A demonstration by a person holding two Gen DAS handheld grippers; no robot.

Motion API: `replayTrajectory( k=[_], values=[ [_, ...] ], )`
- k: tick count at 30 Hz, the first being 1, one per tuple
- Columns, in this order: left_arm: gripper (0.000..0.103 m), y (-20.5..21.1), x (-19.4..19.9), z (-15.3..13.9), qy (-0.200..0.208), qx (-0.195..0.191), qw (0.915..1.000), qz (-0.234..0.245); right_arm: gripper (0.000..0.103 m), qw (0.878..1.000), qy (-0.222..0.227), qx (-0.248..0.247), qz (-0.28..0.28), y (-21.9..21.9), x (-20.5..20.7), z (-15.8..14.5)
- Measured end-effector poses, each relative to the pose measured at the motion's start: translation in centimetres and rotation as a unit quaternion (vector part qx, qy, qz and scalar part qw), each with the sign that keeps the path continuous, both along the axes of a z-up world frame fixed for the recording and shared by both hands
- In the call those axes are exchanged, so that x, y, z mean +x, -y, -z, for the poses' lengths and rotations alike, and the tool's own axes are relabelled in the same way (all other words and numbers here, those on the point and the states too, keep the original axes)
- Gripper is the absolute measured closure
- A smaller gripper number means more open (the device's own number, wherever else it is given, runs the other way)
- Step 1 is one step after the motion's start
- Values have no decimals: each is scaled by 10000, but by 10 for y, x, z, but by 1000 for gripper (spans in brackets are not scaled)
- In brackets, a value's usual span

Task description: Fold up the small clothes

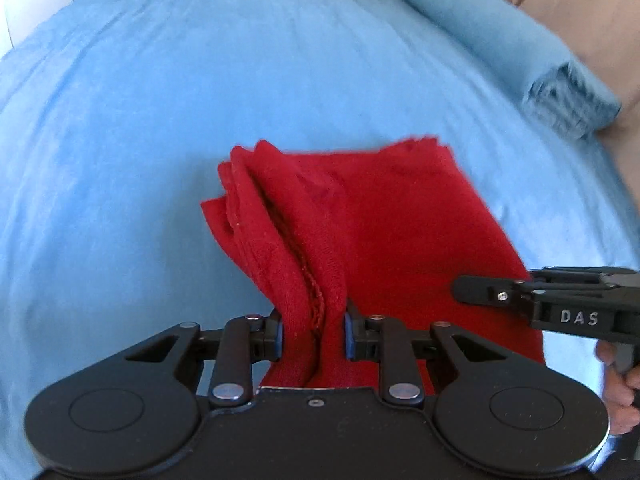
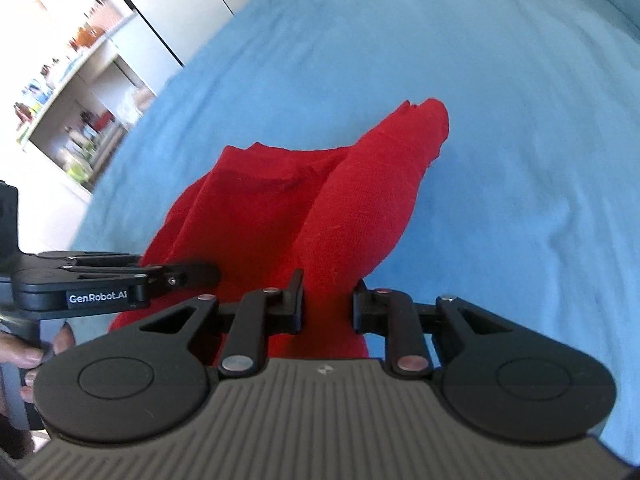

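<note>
Left wrist view: left gripper (image 1: 313, 330) clamps bunched red knit garment (image 1: 384, 216) above blue bedsheet (image 1: 200, 80). Right gripper (image 2: 327, 304) likewise pinches the garment's other edge.

Matt red knit garment (image 1: 380, 216)

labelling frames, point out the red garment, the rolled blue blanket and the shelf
red garment (image 1: 400, 216): left wrist view, flat middle panel
rolled blue blanket (image 1: 500, 40): left wrist view, top of roll
shelf (image 2: 60, 80): right wrist view, upper board
</note>
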State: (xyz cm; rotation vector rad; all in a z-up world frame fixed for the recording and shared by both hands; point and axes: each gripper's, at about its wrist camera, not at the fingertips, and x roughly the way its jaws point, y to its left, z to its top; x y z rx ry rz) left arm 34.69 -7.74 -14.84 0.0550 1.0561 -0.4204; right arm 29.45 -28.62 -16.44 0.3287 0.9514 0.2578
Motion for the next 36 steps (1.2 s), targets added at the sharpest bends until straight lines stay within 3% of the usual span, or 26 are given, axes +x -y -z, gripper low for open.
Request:
replayTrajectory(
  k=[4, 7, 9, 11, 14, 16, 19, 22, 27, 30, 36],
  values=[
    [67, 6, -4, 13, 206, 253, 9995, 52, 63, 9999, -23, 71, 150, 12, -13, 33],
    [49, 11, -4, 13, 263, 497, 9984, 30, 57, 9992, -8, 263, 293, 18, -15, 45],
    [41, 9, -9, -1, 441, 719, 9964, -74, 42, 9993, 0, 223, 308, 18, -14, 44],
    [22, 5, -14, -21, 746, 896, 9931, -122, 23, 9994, 27, 44, 332, 15, -16, 35],
    [21, -1, -24, -49, 1051, 469, 9931, 242, 15, 9980, 557, -177, 258, 13, -26, 2],
    [21, 2, -26, -50, 864, 125, 9937, 698, 12, 9964, 839, -125, 67, 12, -32, -17],
    [21, 5, -26, -32, 494, -160, 9919, 1161, 12, 9957, 855, 96, -349, 5, -30, -24],
    [23, 6, -23, -9, 422, 36, 9909, 1278, 12, 9961, 656, 306, -513, 1, -22, -10],
    [26, -7, -21, 31, 345, -39, 9931, 1119, 12, 9970, 519, 517, -263, 9, -18, 26],
    [26, -13, -33, 37, 619, -146, 9914, 1142, 12, 9956, 693, 595, -209, 11, -22, 47],
    [25, -25, -50, 36, 1002, -211, 9893, 1043, 12, 9907, 1261, 297, -406, 1, -36, 63]
  ],
)
